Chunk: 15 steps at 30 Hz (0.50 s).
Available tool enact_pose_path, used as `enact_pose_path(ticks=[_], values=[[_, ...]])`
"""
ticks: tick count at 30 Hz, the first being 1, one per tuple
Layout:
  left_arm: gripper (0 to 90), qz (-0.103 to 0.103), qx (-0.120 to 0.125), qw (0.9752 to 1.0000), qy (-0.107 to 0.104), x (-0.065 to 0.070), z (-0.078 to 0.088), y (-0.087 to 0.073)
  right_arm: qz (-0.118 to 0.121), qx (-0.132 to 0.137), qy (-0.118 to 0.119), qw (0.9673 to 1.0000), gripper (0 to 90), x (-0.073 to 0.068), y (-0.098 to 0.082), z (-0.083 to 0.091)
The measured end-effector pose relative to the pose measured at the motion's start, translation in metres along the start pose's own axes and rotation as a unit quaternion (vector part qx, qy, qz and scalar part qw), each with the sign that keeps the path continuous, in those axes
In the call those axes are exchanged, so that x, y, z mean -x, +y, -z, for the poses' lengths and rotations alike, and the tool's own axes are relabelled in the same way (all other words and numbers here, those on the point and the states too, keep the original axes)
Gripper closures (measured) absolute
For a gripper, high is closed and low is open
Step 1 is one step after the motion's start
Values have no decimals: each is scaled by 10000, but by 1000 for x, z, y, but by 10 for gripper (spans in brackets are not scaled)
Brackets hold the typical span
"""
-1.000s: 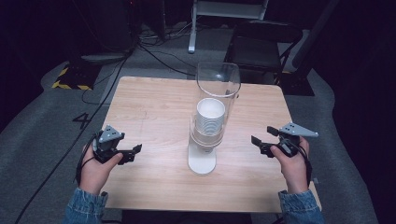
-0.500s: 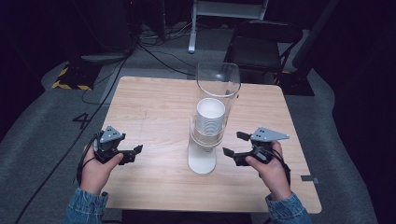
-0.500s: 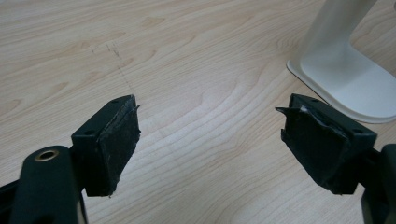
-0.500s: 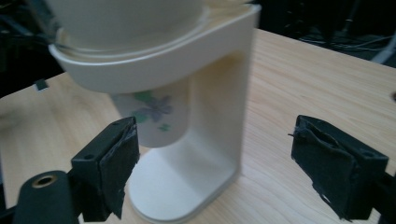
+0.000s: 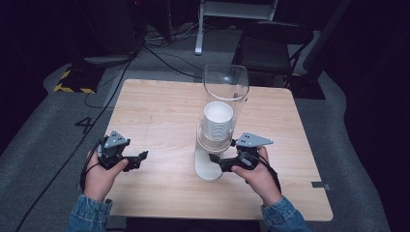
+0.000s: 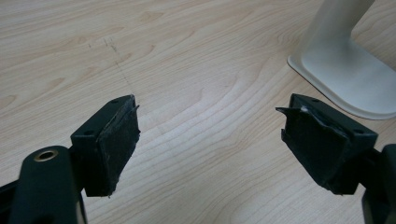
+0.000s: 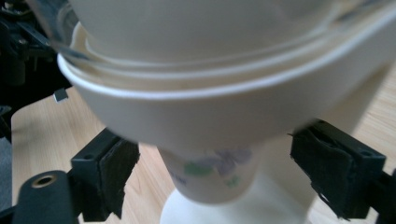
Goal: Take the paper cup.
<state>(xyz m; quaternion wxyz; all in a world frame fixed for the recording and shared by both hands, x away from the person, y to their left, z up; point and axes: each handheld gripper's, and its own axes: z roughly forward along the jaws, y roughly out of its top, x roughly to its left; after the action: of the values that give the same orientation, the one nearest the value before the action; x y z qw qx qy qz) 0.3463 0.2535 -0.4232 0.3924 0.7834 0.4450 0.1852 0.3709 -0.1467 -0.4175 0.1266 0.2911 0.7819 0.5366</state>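
Under the clear dispenser tube (image 5: pixel 226 104), near the table's middle, the lowest paper cup (image 7: pixel 212 175) hangs between the right gripper (image 5: pixel 216 162) pads, whose jaws have just been opening and stand wide, untouching. It should be gripped gently below the rim and drawn straight down. At the left, the left gripper (image 5: pixel 140 158) is held wide open over bare wood.

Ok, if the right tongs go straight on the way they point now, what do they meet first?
Most likely the bottom paper cup with the floral print, which hangs out below the white cup dispenser's collar. The right tongs stand open on either side of it, pads not yet touching; depth is hard to judge.
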Motion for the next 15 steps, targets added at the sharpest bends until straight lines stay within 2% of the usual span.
enact_pose_path(ticks=[4,5,7,9,15], values=[[187,-5,-15,10000,1,0,-1,-1,11,204,21,9998,185,-3,1,-8],[186,7,-17,10000,-11,0,-1,-1,58,333,-37,9994,202,-4,2,-10],[186,0,-35,10000,-20,0,-1,-1,97,408,-94,9991,245,-5,2,-12],[186,14,-50,10000,-30,0,-1,-1,195,434,-191,9987,272,-6,1,-12],[187,28,-45,10000,-17,-1,-1,-2,329,433,-177,9984,296,-5,-2,-11]])
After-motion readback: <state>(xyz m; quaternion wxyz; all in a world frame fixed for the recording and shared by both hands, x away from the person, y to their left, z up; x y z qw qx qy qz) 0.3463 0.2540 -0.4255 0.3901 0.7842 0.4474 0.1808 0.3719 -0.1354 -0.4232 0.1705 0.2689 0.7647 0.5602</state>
